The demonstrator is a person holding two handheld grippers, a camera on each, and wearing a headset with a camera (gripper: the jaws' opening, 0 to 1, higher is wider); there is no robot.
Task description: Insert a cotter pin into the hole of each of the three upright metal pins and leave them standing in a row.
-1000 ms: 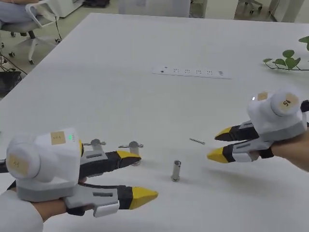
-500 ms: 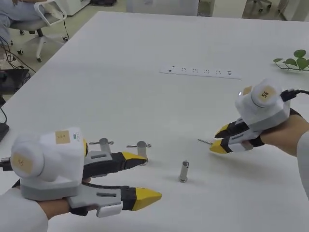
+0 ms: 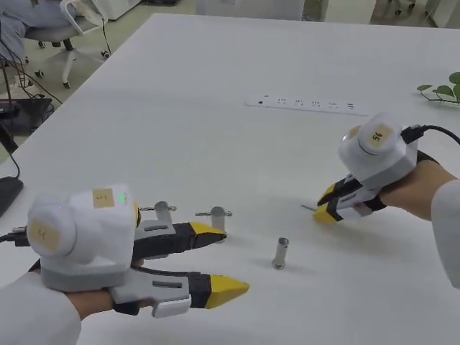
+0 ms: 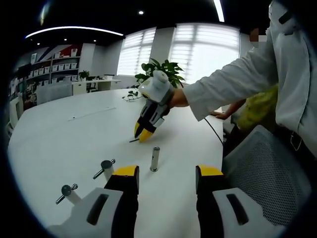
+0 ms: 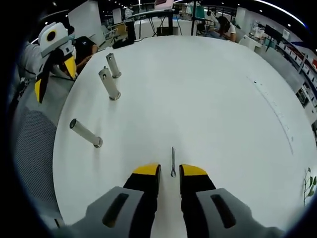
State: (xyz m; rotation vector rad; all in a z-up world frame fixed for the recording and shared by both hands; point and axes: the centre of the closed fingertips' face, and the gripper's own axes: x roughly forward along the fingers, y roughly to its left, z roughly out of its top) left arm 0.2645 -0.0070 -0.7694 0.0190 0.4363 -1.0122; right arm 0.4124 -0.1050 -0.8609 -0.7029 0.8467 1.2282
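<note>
First, in the head view, the left gripper [image 3: 226, 260] hangs low over the white table [image 3: 215, 108], jaws wide apart and empty. Its upper tip is just beside two upright pins, the nearer fitted pin [image 3: 218, 219] and the farther fitted pin [image 3: 164, 212], each with a cotter pin through its head. The bare pin [image 3: 280, 253] stands near, to their right. Beyond it the right gripper [image 3: 323, 210] points at the loose cotter pin [image 3: 307, 208] lying flat. A power strip [image 3: 309, 105] lies farther back and a plant [image 3: 442, 90] sits at the edge. Both grippers carry tan stickers, with writing too small to read surely. In the left gripper view, nothing stands between its jaws and the bare pin. In the right gripper view, the jaws leave a narrow gap, and the loose cotter pin's end lies between the tips, unclamped.
</note>
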